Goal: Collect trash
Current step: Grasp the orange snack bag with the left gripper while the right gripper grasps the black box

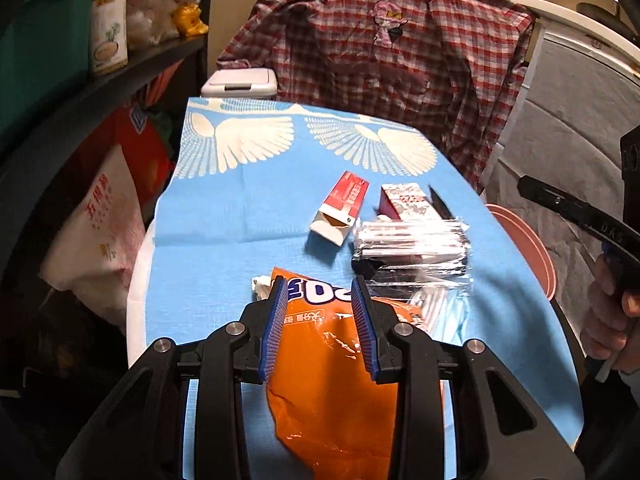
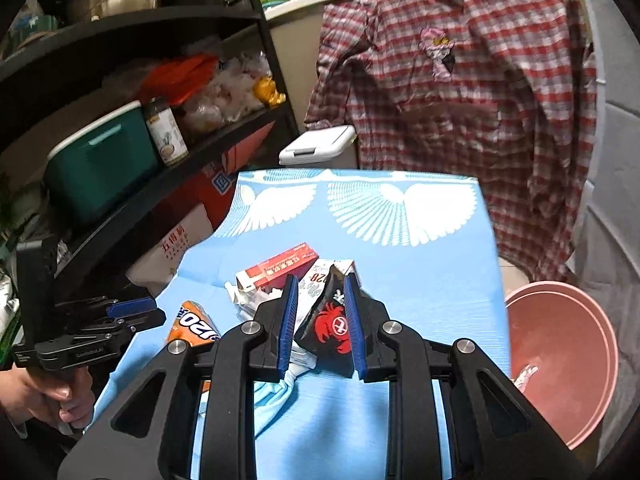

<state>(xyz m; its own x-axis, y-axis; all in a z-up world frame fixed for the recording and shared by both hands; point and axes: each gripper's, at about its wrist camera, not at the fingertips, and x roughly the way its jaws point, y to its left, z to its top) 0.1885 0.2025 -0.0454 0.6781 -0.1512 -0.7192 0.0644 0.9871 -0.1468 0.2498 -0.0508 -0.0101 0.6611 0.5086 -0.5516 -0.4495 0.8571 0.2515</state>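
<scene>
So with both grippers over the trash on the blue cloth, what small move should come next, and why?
Probably close the left gripper on the orange wrapper: the wrapper already lies between its open fingers. The pink basin beside the table looks like where it goes.

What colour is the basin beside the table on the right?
Pink. The basin shows best in the right wrist view, with a scrap of trash already inside.

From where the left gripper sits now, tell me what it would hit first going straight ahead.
Most likely the orange snack bag: it already lies between the left gripper pads, which look apart from it. The clear plastic wrapper lies farther on.
</scene>
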